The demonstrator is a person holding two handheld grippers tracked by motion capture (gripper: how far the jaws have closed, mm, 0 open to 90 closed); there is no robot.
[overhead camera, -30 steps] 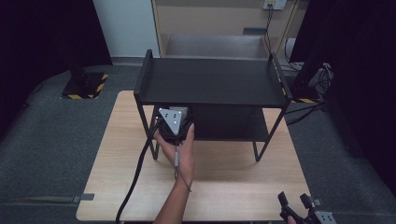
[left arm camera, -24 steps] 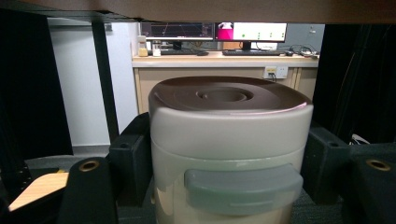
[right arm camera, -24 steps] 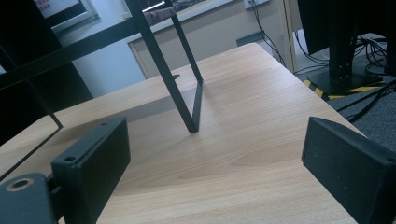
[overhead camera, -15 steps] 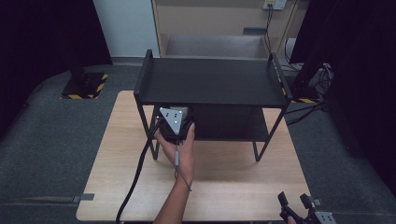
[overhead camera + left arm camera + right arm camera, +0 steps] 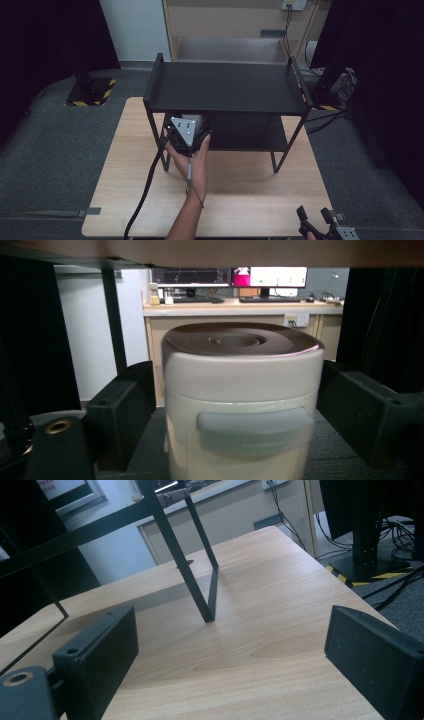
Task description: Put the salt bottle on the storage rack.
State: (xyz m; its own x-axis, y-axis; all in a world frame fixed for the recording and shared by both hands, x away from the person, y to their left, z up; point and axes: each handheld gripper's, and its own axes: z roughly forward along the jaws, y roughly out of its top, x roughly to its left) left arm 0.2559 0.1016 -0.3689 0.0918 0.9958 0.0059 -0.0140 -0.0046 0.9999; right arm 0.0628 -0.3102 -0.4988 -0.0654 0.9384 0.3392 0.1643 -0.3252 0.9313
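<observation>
Between the left gripper (image 5: 240, 405) jaws, which have just been opening, stands a white container (image 5: 242, 400) (set on the shelf (image 5: 227, 87)); right gripper (image 5: 235, 660) jaws gape over the desk (image 5: 260, 645).

Wooden table (image 5: 125, 200), black shelf rack (image 5: 225, 87), white canister (image 5: 240, 400)

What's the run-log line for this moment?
left tongs: just opening, white canister between, on lower shelf | right tongs: open, empty, over table
</observation>
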